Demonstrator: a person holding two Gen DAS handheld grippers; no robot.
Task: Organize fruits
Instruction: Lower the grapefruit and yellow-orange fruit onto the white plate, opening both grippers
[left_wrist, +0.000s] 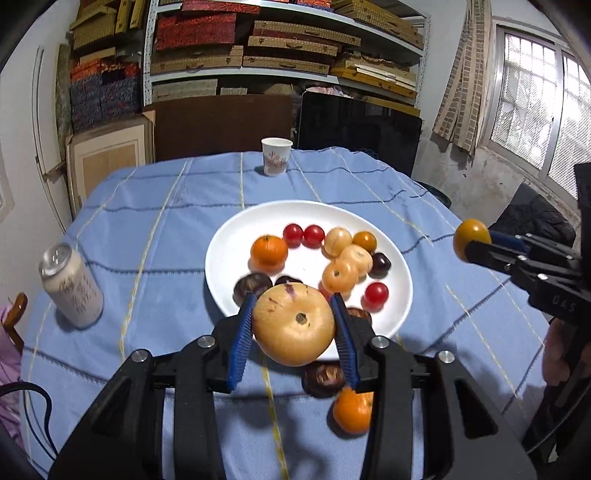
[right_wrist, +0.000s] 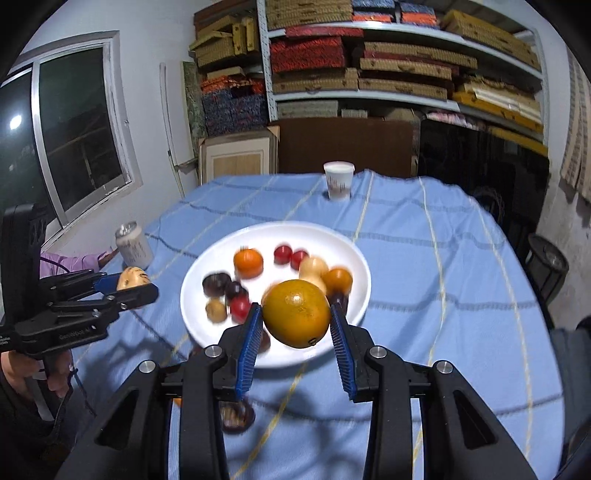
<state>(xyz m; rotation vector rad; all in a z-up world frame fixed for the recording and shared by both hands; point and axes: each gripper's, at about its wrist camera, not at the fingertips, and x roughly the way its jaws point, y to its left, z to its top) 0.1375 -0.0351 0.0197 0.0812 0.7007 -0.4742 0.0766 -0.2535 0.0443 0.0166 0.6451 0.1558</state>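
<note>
My left gripper (left_wrist: 294, 321) is shut on a tan round fruit (left_wrist: 293, 324) and holds it above the near rim of the white plate (left_wrist: 221, 251). My right gripper (right_wrist: 295, 314) is shut on an orange-yellow fruit (right_wrist: 296, 313) above the plate's near edge (right_wrist: 354, 258); it also shows in the left wrist view (left_wrist: 471, 239) at the right. The plate holds an orange (left_wrist: 269, 251), red cherry tomatoes (left_wrist: 303, 235), tan fruits (left_wrist: 349, 256) and dark fruits (left_wrist: 252, 286). A dark fruit (left_wrist: 324, 378) and an orange (left_wrist: 352, 410) lie on the cloth under my left gripper.
The table has a blue checked cloth (left_wrist: 147, 229). A white can (left_wrist: 72, 286) stands at the left and a paper cup (left_wrist: 276, 156) at the far edge. Shelves of boxes (left_wrist: 280, 48) stand behind the table. A dark bin (right_wrist: 546, 266) stands right of it.
</note>
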